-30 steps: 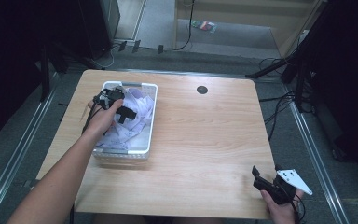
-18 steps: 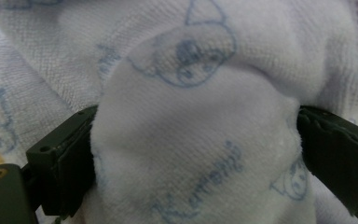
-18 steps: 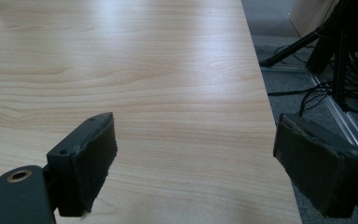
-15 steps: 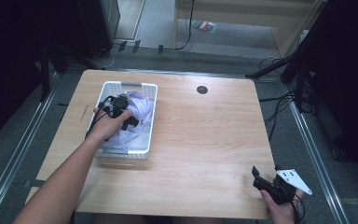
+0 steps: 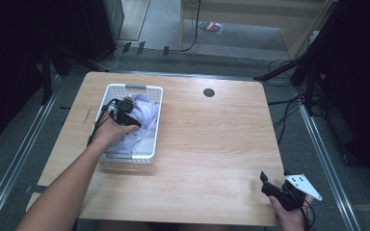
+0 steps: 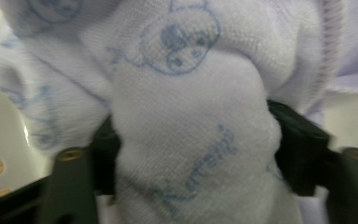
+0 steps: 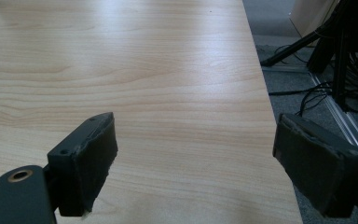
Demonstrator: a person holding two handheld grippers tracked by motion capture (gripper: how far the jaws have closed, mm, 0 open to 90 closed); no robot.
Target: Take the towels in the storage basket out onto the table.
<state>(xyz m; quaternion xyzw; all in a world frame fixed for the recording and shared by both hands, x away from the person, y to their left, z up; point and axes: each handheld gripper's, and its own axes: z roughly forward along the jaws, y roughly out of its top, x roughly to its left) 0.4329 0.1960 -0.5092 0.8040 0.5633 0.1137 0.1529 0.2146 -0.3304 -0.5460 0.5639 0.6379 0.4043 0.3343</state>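
A white plastic basket (image 5: 125,88) stands on the left part of the wooden table (image 5: 212,134) and holds pale cloth (image 5: 147,108) printed with small blue drawings and lettering. My left gripper (image 5: 131,123) reaches down into the basket. Its jaws have just been closing, and in the left gripper view a bunched fold of the cloth (image 6: 191,107) bulges between the two black pads (image 6: 298,144), which press into it from both sides. My right gripper (image 5: 266,185) rests at the table's front right corner. It stands open (image 7: 196,154) with bare wood between the jaws.
A round cable hole (image 5: 208,92) sits at the table's far middle. The table's right edge (image 7: 272,140) runs close beside the right gripper, with cables and stand legs (image 5: 289,72) on the floor beyond it.
The left hand has slid from the basket's far end toward its middle and sunk into the cloth, and its jaws have closed on a fold. The right hand has kept still.
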